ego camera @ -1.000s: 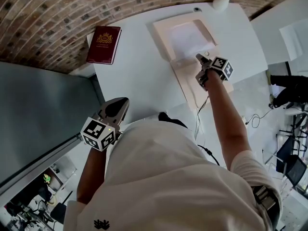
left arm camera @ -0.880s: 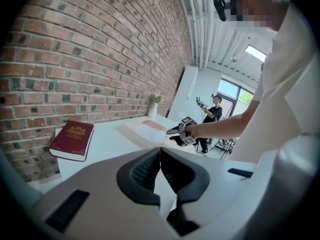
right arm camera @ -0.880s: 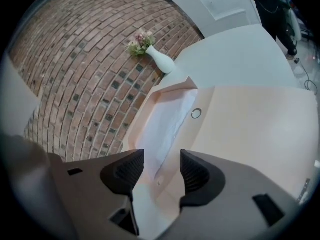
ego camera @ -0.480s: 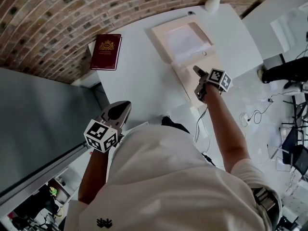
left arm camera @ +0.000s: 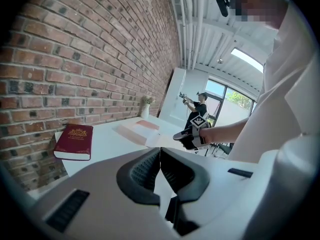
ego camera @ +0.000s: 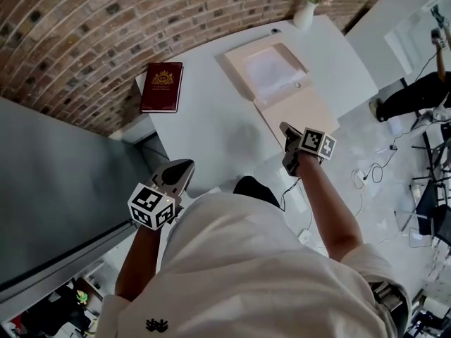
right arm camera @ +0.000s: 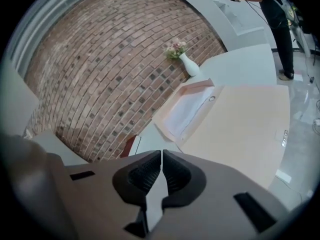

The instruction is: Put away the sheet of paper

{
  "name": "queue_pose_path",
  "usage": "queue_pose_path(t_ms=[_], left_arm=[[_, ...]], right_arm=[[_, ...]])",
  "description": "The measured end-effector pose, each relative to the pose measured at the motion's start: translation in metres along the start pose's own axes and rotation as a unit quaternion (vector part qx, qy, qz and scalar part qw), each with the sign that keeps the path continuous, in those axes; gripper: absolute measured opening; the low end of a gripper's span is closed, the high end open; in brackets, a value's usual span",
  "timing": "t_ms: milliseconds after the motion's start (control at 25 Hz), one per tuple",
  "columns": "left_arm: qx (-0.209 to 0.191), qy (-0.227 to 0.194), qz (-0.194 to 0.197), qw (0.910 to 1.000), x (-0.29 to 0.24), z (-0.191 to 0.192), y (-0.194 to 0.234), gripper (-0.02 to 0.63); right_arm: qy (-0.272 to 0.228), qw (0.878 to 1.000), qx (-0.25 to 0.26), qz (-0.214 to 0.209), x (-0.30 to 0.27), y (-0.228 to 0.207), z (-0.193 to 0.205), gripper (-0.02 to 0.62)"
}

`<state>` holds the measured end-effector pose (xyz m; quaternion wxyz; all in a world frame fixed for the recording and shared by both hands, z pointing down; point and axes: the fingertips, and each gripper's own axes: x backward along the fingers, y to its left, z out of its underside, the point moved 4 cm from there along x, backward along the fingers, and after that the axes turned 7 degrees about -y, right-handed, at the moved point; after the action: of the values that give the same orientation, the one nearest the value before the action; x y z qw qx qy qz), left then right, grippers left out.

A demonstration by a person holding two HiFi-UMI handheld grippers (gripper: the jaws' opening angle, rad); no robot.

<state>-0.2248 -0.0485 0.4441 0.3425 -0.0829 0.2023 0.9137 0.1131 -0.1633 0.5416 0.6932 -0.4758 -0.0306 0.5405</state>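
An open pale pink folder (ego camera: 299, 111) lies on the white table (ego camera: 211, 118). The sheet of paper (ego camera: 270, 69) rests in its far half, also seen in the right gripper view as the sheet (right arm camera: 187, 111) on the folder (right arm camera: 240, 129). My right gripper (ego camera: 285, 128) hovers at the folder flap's near edge. Its jaws have closed together with nothing between them (right arm camera: 161, 156). My left gripper (ego camera: 184, 166) is shut and empty at the table's near left edge (left arm camera: 160, 151), from where the folder (left arm camera: 135, 130) and the right gripper (left arm camera: 179, 135) show.
A dark red book (ego camera: 161, 86) lies at the table's far left by the brick wall. A white vase with flowers (ego camera: 304, 13) stands at the far right corner. A person (ego camera: 416, 97) stands on the floor to the right, near cables and chairs.
My right gripper has drawn back from the folder's far half, across the flap, toward the table's near edge. The left gripper has hardly moved.
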Motion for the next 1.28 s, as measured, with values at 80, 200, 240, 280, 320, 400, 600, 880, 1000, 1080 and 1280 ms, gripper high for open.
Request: queue_pose_path(t_ms=[80,200,240,280,320,400,600,880,1000,1080,1280], left_arm=[[-0.001,0.002,0.005,1.0000,0.005,0.003,-0.001,0.023],[-0.002,0.002,0.011,0.9999,0.009,0.005,-0.004,0.023],[-0.003,0.001,0.013,0.9999,0.010,0.005,-0.005,0.023],[-0.004,0.000,0.015,0.9999,0.011,0.004,-0.006,0.023],[-0.006,-0.001,0.018,0.9998,0.012,0.004,-0.007,0.023],[-0.010,-0.003,0.022,0.9997,0.013,0.004,-0.010,0.023],[-0.010,-0.010,0.026,0.9996,0.017,0.003,-0.019,0.023],[-0.006,-0.007,0.034,0.9994,0.023,0.003,-0.027,0.023],[-0.009,-0.004,0.040,0.9991,0.023,0.002,-0.030,0.023],[-0.012,-0.003,0.045,0.9989,0.022,0.000,-0.032,0.023],[-0.020,-0.002,0.057,0.9981,0.021,-0.003,-0.037,0.023]], right_arm=[[0.008,1.000,0.024,-0.015,0.008,0.012,0.013,0.034],[0.033,0.996,0.077,-0.029,0.022,0.027,0.033,0.032],[0.041,0.994,0.097,-0.032,0.026,0.032,0.041,0.031],[0.050,0.992,0.112,-0.037,0.030,0.037,0.048,0.031],[0.059,0.989,0.126,-0.043,0.034,0.043,0.057,0.029],[0.077,0.984,0.151,-0.052,0.042,0.053,0.072,0.029],[0.111,0.973,0.193,-0.067,0.059,0.071,0.097,0.029],[0.118,0.961,0.237,-0.085,0.069,0.091,0.107,0.029],[0.112,0.960,0.242,-0.087,0.073,0.096,0.105,0.029],[0.107,0.960,0.243,-0.087,0.077,0.098,0.102,0.029],[0.101,0.960,0.249,-0.081,0.084,0.099,0.100,0.029]])
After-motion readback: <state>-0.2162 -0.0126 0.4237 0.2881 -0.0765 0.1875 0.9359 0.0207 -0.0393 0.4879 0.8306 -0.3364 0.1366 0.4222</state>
